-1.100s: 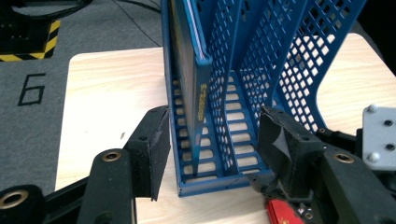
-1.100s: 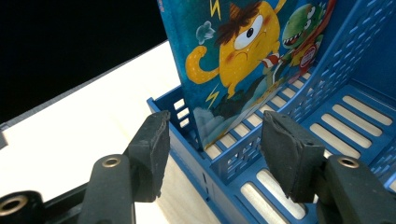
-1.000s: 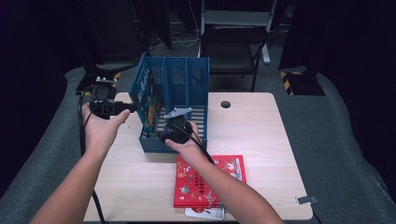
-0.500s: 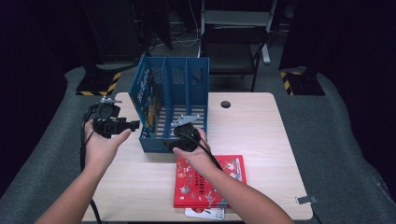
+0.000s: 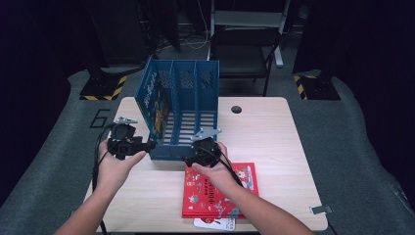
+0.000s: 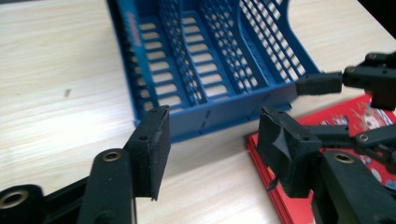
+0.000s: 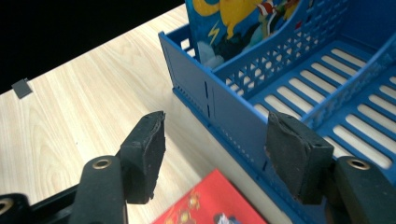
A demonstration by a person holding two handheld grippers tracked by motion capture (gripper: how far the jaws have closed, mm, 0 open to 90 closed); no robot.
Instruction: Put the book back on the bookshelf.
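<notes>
Blue file rack (image 5: pixel 188 110) just beyond both claws, left claw (image 5: pixel 149 145) and right claw (image 5: pixel 188 159) wide, empty, just opening

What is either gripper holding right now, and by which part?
Nothing: the left gripper and right gripper are both open, empty, near the blue rack.

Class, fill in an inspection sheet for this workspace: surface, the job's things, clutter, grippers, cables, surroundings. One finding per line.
Surface: light wooden table with a round hole near the far edge.
Job's things: blue file rack, one picture book standing in its left slot; red book flat at the near edge.
Clutter: a white card under the red book; small grey clip at the near right corner.
Grippers: left gripper and right gripper both open, nothing between the jaws, at the rack's front.
Cables: black cable trailing from the left gripper.
Surroundings: grey carpet, a chair behind the table.
</notes>
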